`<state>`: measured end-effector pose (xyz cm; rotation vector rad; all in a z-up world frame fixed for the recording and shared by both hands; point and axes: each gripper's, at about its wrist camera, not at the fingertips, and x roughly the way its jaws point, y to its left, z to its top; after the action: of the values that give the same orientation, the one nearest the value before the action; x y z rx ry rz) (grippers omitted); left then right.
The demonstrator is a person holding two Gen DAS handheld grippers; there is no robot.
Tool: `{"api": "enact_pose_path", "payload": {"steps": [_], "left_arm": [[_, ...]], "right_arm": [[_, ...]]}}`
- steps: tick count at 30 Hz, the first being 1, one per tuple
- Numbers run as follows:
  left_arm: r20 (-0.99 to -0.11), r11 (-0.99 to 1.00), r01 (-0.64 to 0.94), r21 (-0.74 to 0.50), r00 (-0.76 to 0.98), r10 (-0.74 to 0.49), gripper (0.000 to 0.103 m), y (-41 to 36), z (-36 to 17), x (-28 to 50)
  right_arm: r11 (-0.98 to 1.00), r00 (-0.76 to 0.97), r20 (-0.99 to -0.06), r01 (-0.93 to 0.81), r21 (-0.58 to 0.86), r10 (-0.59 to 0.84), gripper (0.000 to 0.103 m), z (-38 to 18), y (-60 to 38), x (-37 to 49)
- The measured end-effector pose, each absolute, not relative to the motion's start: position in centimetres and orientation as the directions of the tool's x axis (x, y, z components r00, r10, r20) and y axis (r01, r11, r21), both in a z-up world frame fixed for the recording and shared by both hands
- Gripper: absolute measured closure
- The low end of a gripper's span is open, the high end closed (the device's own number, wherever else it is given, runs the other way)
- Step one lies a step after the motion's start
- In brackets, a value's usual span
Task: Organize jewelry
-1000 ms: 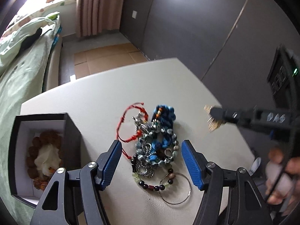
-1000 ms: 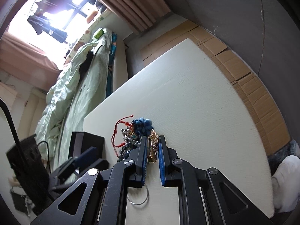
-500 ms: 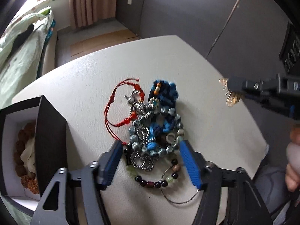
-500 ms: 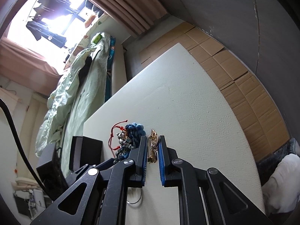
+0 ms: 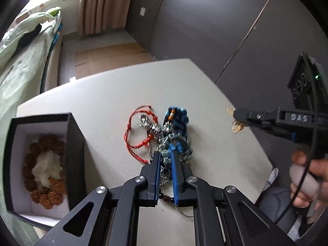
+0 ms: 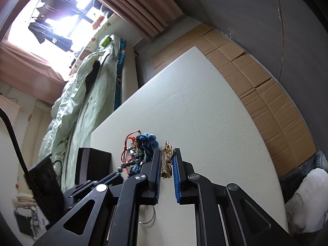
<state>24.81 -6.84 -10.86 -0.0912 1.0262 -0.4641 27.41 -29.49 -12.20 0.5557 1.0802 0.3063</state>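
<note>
A tangled pile of jewelry (image 5: 174,131) lies on the white table (image 5: 114,94): blue bead bracelets, a red cord bracelet (image 5: 135,135), silver chains and a wire ring. My left gripper (image 5: 165,157) is shut on the grey-blue bead strand at the pile's near end. My right gripper (image 6: 166,160) is shut on a gold pendant (image 6: 168,160) and holds it above the table, right of the pile; it also shows in the left wrist view (image 5: 235,121). The pile shows in the right wrist view (image 6: 141,149).
An open black box (image 5: 73,153) with white lining stands left of the pile and holds brown bead strands (image 5: 47,184). A bed with green bedding (image 6: 82,94) lies beyond the table. Cardboard (image 6: 266,94) covers the floor past the table's edge.
My left gripper has closed from wide open onto the bead strand at the pile's near end. My right gripper stays shut on the gold pendant, hovering right of the pile.
</note>
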Motion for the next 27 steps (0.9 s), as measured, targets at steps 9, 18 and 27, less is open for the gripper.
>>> {"api": "enact_pose_path", "payload": {"steps": [9,18,27], "left_arm": [[-0.729,0.898,0.328,-0.294,0.53,-0.432,0.093,-5.6,-6.2,23.0],[-0.668,0.912,0.289,-0.291,0.621,-0.41,0.093,-2.2,-3.4,21.8],[-0.646,0.932,0.206,-0.299,0.675,-0.356,0.093,2.1,-2.6,20.8]], "right_arm": [[0.819,0.456,-0.725,-0.019,0.573,0.517,0.091,-10.7,-28.4,26.8],[0.8,0.465,-0.683,-0.099,0.592,0.563,0.091,-8.9,-26.3,25.6],[0.788,0.446,-0.669,-0.153,0.597,0.594,0.091,-8.4,-22.4,25.0]]}}
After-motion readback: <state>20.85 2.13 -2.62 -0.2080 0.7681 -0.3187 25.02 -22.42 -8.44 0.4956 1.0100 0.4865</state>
